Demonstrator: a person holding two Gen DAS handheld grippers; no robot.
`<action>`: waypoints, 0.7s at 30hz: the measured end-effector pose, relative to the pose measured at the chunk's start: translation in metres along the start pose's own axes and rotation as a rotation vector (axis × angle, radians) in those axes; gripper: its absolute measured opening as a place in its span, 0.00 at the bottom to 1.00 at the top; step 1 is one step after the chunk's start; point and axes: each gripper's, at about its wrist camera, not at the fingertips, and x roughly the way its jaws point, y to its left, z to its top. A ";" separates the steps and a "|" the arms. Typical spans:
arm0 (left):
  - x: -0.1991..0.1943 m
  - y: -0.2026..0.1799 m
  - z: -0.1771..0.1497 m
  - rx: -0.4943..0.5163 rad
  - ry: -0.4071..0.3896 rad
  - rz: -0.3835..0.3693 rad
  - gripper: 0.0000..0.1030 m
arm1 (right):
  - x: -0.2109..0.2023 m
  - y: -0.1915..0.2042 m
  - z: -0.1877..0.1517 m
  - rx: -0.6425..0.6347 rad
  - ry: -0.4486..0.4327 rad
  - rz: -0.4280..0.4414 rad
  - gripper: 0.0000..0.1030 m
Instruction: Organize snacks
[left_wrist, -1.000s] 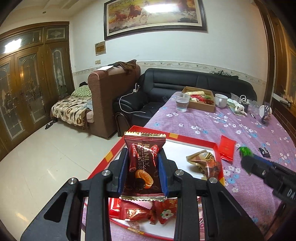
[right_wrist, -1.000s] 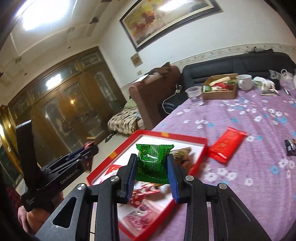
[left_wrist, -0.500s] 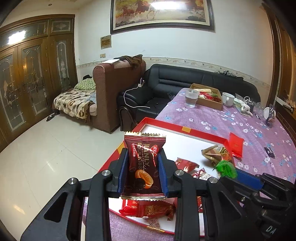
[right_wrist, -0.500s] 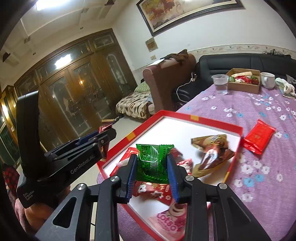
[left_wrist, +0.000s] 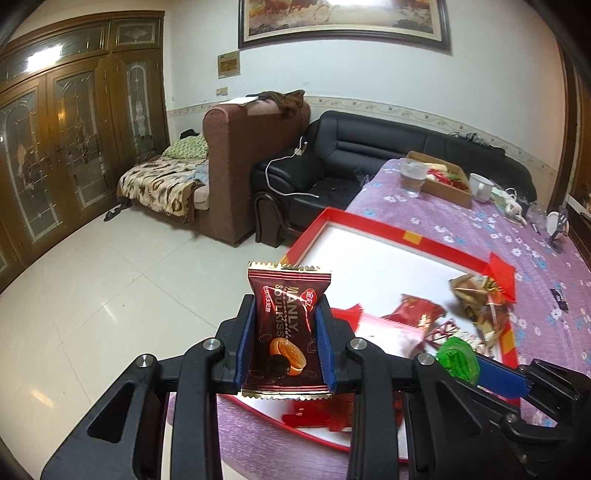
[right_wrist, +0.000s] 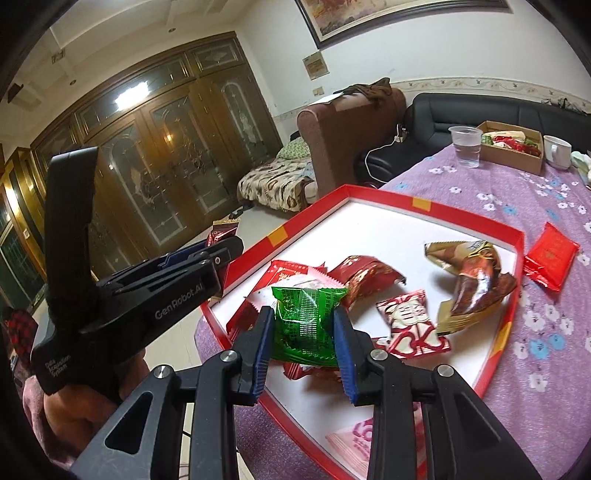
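Both grippers have come in closer & lower over the red tray (right_wrist: 436, 218) vs a sec ago; the tray now fills more of each view and its near rim sits right under the jaws. Left gripper (left_wrist: 284, 343): jaws nearly closed, clamped on the brown choc packet (left_wrist: 286, 328), which stands upright between the blue pads, same pose as before, so no slip. Beyond & right of those jaws lies the tray w/ its loose snacks; straight ahead of them is only floor, so this gripper looks to hang at the tray's left edge, not yet over its middle. Right gripper (right_wrist: 304, 343): jaws also narrow, pinching the green packet (right_wrist: 308, 321), top edge fanned out above the pads. Just past its jaws: a pile of red wrappers (right_wrist: 291, 273), a red-white packet (right_wrist: 410, 325) to the right, the gold-brown bag (right_wrist: 472, 280) further right. A red packet (right_wrist: 550, 254) is still outside the tray on the purple cloth (right_wrist: 554, 332). Reading: both are in the carry-to-tray phase, neither packet released yet. Next probably: lower a bit, open the jaws, drop each in. Risk: left packet may land on or outside the rim if released from here.
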 end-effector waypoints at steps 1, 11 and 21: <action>0.001 0.002 -0.001 -0.002 0.004 0.004 0.27 | 0.002 0.000 0.000 -0.001 0.001 0.000 0.31; 0.039 -0.016 0.017 0.065 0.063 -0.025 0.28 | 0.025 -0.023 0.012 0.038 0.058 -0.094 0.31; 0.055 -0.057 0.036 0.123 0.155 -0.076 0.64 | -0.029 -0.099 0.040 0.219 -0.061 -0.188 0.48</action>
